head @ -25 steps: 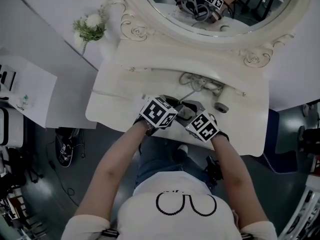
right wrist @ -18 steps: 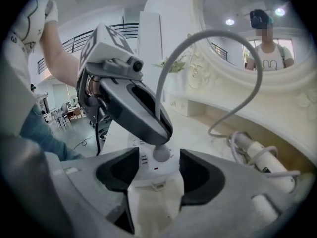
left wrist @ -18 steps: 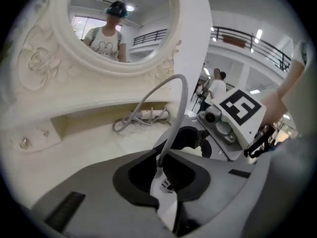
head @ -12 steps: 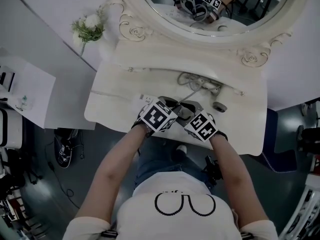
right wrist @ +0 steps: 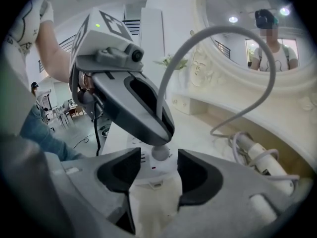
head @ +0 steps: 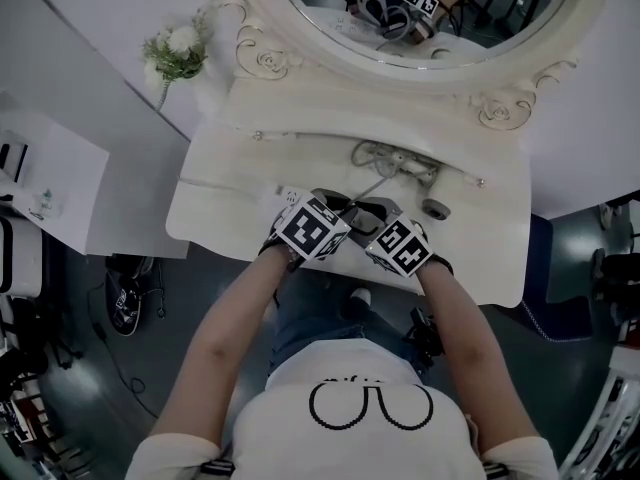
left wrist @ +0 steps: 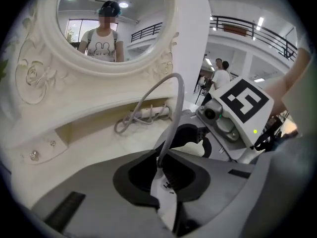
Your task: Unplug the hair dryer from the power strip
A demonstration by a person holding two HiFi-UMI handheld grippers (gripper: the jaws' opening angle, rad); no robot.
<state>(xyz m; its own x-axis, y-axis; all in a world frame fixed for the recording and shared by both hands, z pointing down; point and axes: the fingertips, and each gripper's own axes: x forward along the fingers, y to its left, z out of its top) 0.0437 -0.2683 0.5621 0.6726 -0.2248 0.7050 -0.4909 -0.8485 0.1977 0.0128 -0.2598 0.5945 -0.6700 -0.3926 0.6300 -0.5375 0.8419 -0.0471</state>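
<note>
The white power strip (head: 290,199) lies near the front of the white vanity table (head: 230,188). The hair dryer (head: 400,160) lies at the back under the mirror shelf, and its grey cord (left wrist: 171,103) arcs forward to the plug (right wrist: 159,152) in the strip (right wrist: 143,158). My left gripper (head: 340,208) (left wrist: 161,165) is shut on that plug, with the cord rising from between its jaws. My right gripper (head: 366,214) (right wrist: 153,170) stands beside it. Its jaws have just been closing, with the strip's end between them, and I see no pad pressing on it.
A small round grey object (head: 435,208) sits on the table to the right of the grippers. A flower bunch (head: 175,53) stands at the back left beside the oval mirror (head: 430,8). A lower white side surface (head: 60,183) is at the left.
Both grippers stay at the same spot over the strip. The head view has drifted a little, so everything sits slightly higher and further left in the picture.
</note>
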